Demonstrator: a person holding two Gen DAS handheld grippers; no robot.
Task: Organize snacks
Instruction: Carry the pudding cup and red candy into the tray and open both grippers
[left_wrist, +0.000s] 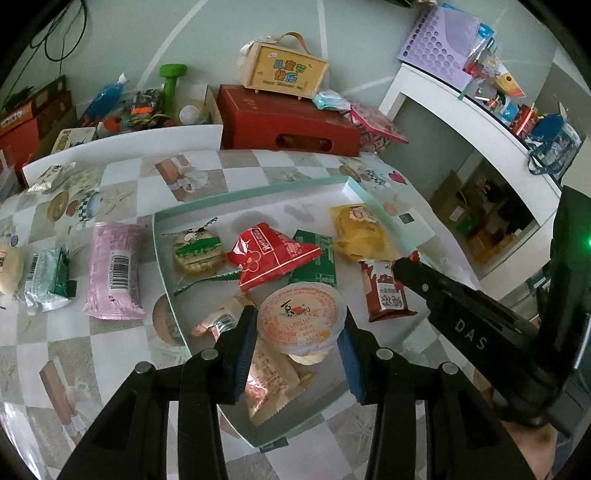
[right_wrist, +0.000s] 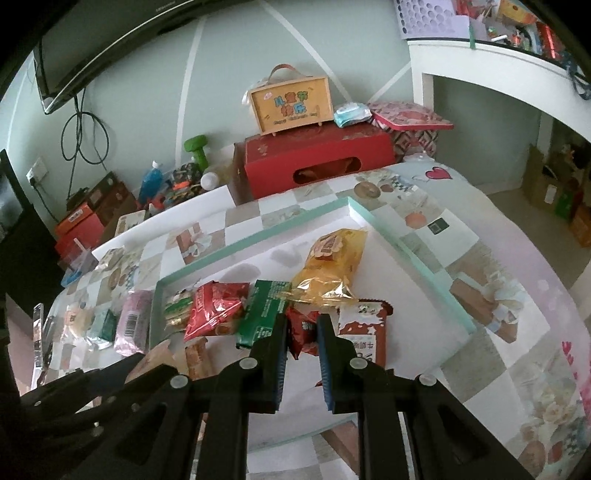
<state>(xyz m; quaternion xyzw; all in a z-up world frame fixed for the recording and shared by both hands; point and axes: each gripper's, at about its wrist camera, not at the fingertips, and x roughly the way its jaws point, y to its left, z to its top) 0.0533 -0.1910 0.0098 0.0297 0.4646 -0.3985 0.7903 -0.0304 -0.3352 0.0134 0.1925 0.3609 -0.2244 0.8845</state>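
A white tray with a mint rim (left_wrist: 258, 192) (right_wrist: 258, 236) lies on the table and holds several snacks. My left gripper (left_wrist: 297, 325) is shut on a round jelly cup (left_wrist: 301, 314) with an orange-printed lid, just above a cream packet (left_wrist: 273, 384) in the tray's near corner. My right gripper (right_wrist: 302, 325) is shut on a small dark red packet (right_wrist: 303, 332) over the tray, beside a brown and white packet (right_wrist: 364, 332) (left_wrist: 386, 291). It shows in the left wrist view (left_wrist: 406, 264) at the right. A red bag (left_wrist: 269, 258), a green packet (left_wrist: 317, 258) and a yellow bag (left_wrist: 360, 232) lie in the tray.
Left of the tray on the table lie a pink packet (left_wrist: 114, 269), a green and silver packet (left_wrist: 48, 277) and a round cake (left_wrist: 7, 269). A red box (left_wrist: 288, 122) with a wooden case (left_wrist: 284, 70) stands behind the table. A white shelf (left_wrist: 480, 122) is at the right.
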